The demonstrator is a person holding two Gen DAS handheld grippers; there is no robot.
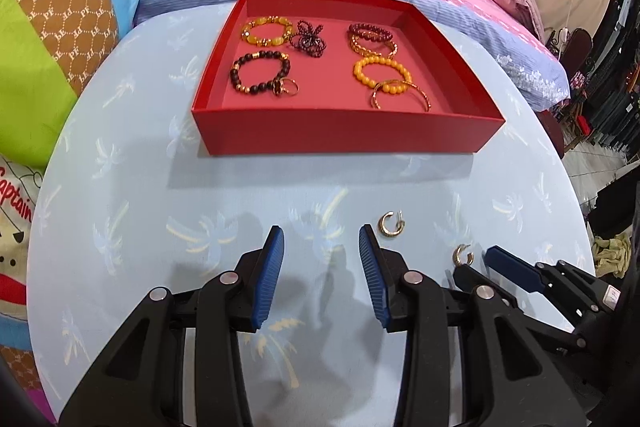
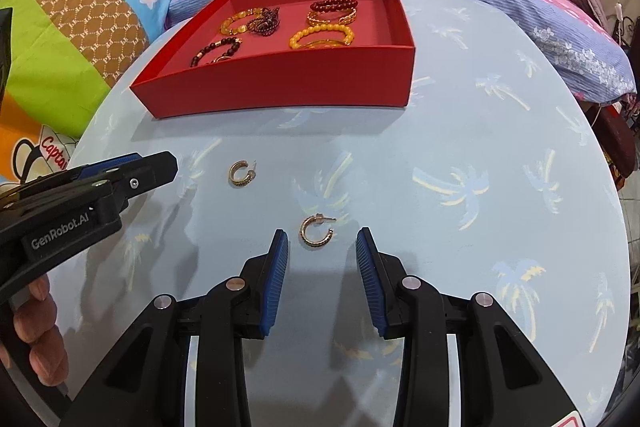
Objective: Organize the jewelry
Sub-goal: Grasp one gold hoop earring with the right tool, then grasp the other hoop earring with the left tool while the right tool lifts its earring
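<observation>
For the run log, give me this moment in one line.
left gripper: open, empty | right gripper: open, around near earring | far earring: on table | red tray: bracelets

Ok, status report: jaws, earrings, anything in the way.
Left gripper and right gripper both open, empty. Near hoop earring lies just ahead of right jaws; far hoop earring loose on table. Red box path unobstructed.

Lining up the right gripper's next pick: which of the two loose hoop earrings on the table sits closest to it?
The earring lying just ahead of the open right gripper, between its fingertips. The other earring lies farther out, toward the red box.
</observation>
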